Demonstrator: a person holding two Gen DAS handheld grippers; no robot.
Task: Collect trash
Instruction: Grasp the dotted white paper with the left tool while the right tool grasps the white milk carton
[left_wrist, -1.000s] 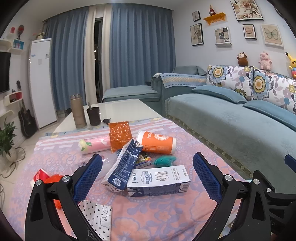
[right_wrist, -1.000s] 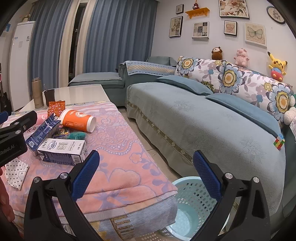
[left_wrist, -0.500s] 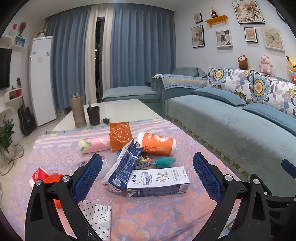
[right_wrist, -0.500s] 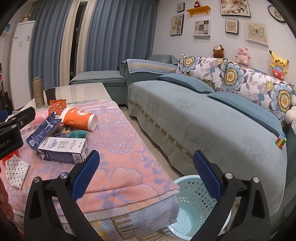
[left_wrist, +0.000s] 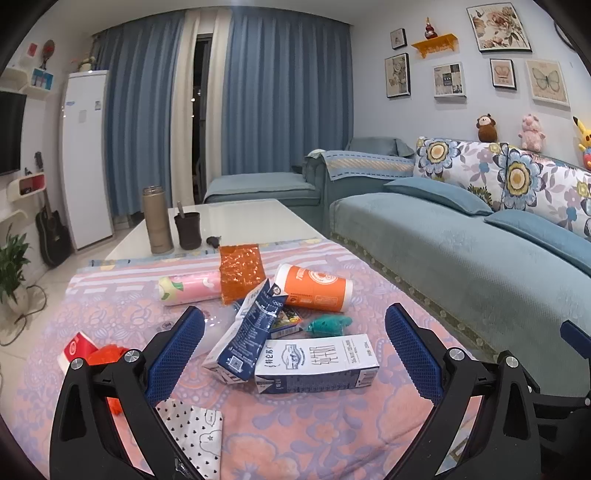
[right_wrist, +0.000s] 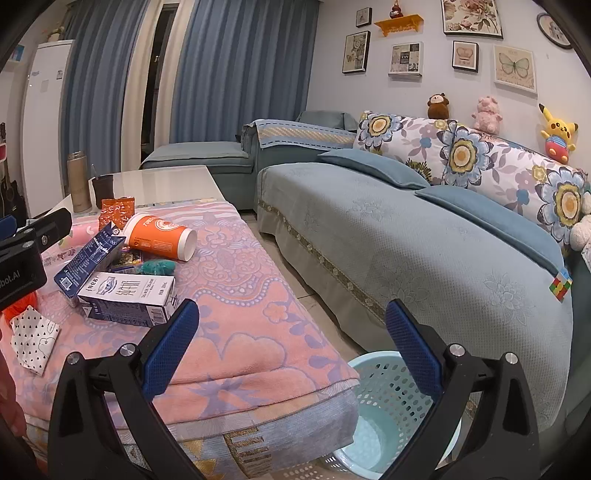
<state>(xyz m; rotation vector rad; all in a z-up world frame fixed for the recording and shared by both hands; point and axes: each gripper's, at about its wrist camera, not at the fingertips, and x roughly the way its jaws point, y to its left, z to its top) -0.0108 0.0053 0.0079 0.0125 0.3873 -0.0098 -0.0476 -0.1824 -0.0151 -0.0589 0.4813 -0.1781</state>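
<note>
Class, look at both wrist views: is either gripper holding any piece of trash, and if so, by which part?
Nothing is held. The left gripper has its jaws wide open above the milk carton, not touching it. The right gripper is open too, over the basket.

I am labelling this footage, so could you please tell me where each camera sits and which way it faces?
Left wrist: on the left claw, open, facing the trash on the table: milk carton, orange cup; the right claw's tip shows at the right edge.
Right wrist: on the right claw, open, facing the sofa and the basket on the floor; the left claw's body shows at left.
Shared: carton, cup, sofa.
</note>
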